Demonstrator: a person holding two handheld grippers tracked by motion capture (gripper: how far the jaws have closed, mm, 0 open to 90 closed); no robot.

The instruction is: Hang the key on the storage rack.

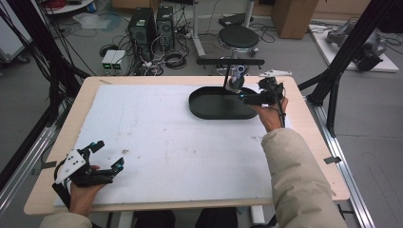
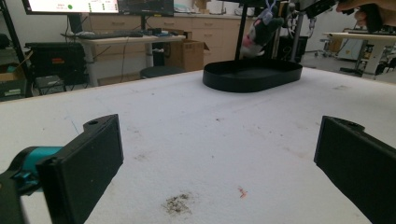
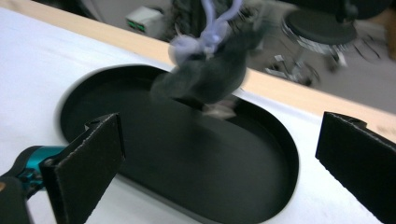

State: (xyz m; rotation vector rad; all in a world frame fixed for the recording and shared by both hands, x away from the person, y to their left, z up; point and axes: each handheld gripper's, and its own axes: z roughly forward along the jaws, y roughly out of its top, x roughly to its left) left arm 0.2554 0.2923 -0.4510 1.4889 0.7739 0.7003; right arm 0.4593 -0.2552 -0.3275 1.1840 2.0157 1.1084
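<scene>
Plush toy [image 3: 205,77]: grey, blurred, in the air above the tray at upper centre of the right gripper view, beyond the spread jaws, touching neither.
Table [image 1: 57,156]: white mat across it.
Tray [image 1: 204,110]: black oval, upper right of the high view.
Right gripper [image 1: 247,97]: released, jaws wide, over the tray's right end.
Left gripper [image 1: 108,156]: released, nothing between the jaws, lower left.

A pale wooden worktop [image 1: 304,123] is carrying a white mat [image 1: 157,142] that is covering most of it. A black oval tray [image 1: 209,111] is lying directly on the mat, just below the right fingers [image 3: 88,158]. Dark smudges [image 2: 177,204] are marking the mat between the left fingers [image 2: 88,163].
</scene>
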